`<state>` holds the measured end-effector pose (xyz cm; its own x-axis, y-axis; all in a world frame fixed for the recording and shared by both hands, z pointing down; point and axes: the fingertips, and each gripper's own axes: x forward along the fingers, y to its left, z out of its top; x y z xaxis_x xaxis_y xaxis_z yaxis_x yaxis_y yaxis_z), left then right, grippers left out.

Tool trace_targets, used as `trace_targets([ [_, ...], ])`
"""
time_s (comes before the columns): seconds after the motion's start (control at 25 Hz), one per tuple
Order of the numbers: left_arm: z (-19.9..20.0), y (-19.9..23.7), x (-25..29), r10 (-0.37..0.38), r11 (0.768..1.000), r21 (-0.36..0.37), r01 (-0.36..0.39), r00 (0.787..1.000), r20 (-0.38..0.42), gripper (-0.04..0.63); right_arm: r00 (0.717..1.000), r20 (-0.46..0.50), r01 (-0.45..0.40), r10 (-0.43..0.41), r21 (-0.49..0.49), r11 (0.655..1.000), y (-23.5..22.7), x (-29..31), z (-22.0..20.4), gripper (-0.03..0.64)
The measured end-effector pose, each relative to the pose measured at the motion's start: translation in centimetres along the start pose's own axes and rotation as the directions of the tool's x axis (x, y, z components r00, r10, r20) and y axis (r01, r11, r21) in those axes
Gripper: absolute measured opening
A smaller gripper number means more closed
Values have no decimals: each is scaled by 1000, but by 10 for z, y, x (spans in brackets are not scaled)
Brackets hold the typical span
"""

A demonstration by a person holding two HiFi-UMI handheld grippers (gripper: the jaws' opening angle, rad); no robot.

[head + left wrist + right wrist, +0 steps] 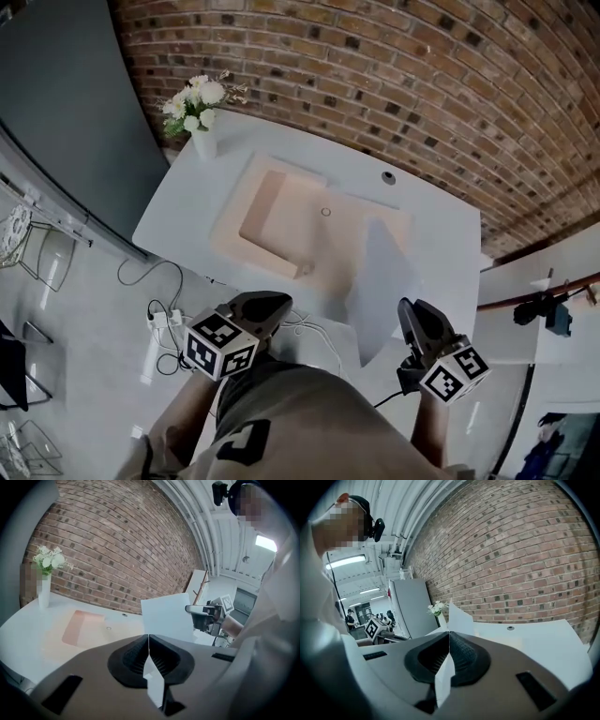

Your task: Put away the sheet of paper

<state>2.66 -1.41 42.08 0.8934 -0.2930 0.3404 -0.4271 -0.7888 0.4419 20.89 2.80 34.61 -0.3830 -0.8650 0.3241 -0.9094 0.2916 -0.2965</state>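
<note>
The sheet of paper [382, 281] stands up off the near edge of the white worktop [441, 234], at lower centre-right of the head view, and shows grey in shadow. It is a single thin leaf, so I judge it almost weightless, limp and quick to flop, crease or tear. It is best held by two edges or corners well apart and kept lightly taut, never by the middle. The right tool [407, 307] is closed on it. In the right gripper view its jaws meet on a white edge [443, 674], and the sheet rises above them to a point at centre frame. The left tool [274, 302] is also closed. In the left gripper view a white sliver [153, 681] sits nipped between its jaws, and it looks like another edge of the same sheet, though I cannot trace it all the way. The broad face of the sheet shows above that, at centre-right. Paper slips easily, so both pinches should stay firm, and any sideways pull should be gentle. Beyond the sheet, at the middle of the head view, lies a pale beige folder or shallow tray [272, 230] flat on the worktop. I take it to be the likely place for the sheet. A white vase of flowers [200, 112] stands at the far left corner in the upper left of the frame, well apart from everything. A brick wall [394, 84] fills the top of the frame.
</note>
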Motion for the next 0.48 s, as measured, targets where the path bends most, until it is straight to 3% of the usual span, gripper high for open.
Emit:
trace_targets([
  [0.48, 14, 76, -19, -41, 998, -45, 41, 999, -4, 18, 996, -12, 84, -84, 16, 996, 18, 57, 22, 23],
])
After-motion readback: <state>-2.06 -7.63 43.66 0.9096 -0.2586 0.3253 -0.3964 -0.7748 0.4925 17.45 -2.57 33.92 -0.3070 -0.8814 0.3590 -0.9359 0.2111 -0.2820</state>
